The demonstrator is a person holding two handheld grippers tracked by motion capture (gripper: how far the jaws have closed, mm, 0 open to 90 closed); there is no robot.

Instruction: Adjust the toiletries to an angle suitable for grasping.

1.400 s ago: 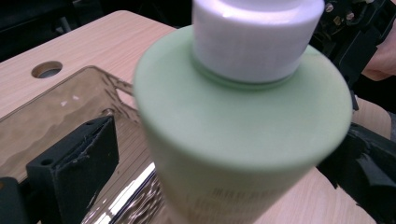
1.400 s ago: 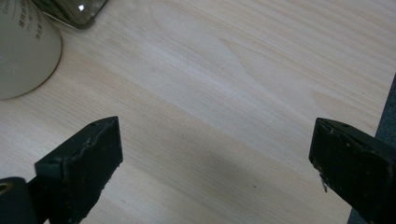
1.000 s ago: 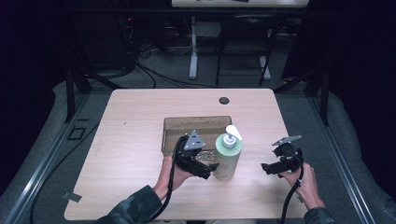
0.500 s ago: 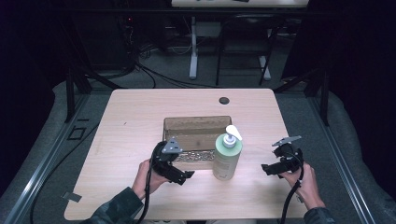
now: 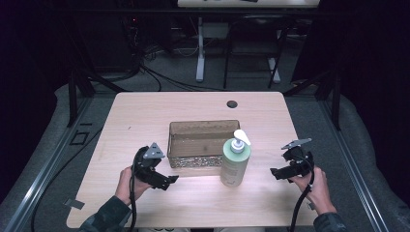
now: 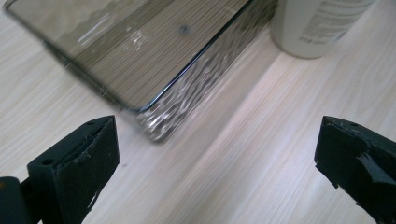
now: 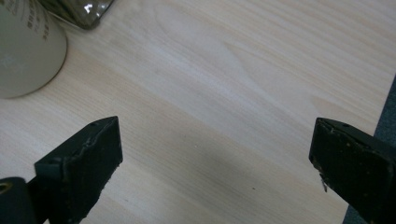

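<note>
Nearest the counter's front edge: two hands, each holding a claw. Left claw [image 5: 167, 181] low over the wood, just left of and in front of the tray; jaws spread wide in the left gripper view, nothing between them but bare counter. Right claw [image 5: 276, 172] toward the right side, well apart from the bottle; jaws likewise spread wide in the right gripper view, empty, pointing toward the bottle. A black cable [image 5: 300, 208] trails from it along the forearm.

Between the two claws stands a pump bottle [image 5: 235, 162], pale green body, white pump head, upright, touching or just beside the tray's front right corner. Printed text runs down its label in the left gripper view [image 6: 322, 21], dark grey lines, too blurred and cropped to read; perhaps an ingredients block. No brand legible.

Behind it, a shallow rectangular tray [image 5: 203, 126] of smoky clear plastic with rippled walls, nothing inside, at the middle of the counter.

Counter [image 5: 145, 116]: light wood-grain laminate, rounded corners, with a dark round cable hole [image 5: 232, 104] near the far edge.

Beyond: dim room, grey floor, loose cables [image 5: 164, 79], white legs of another desk [image 5: 200, 53], and dark frame posts at either side.
</note>
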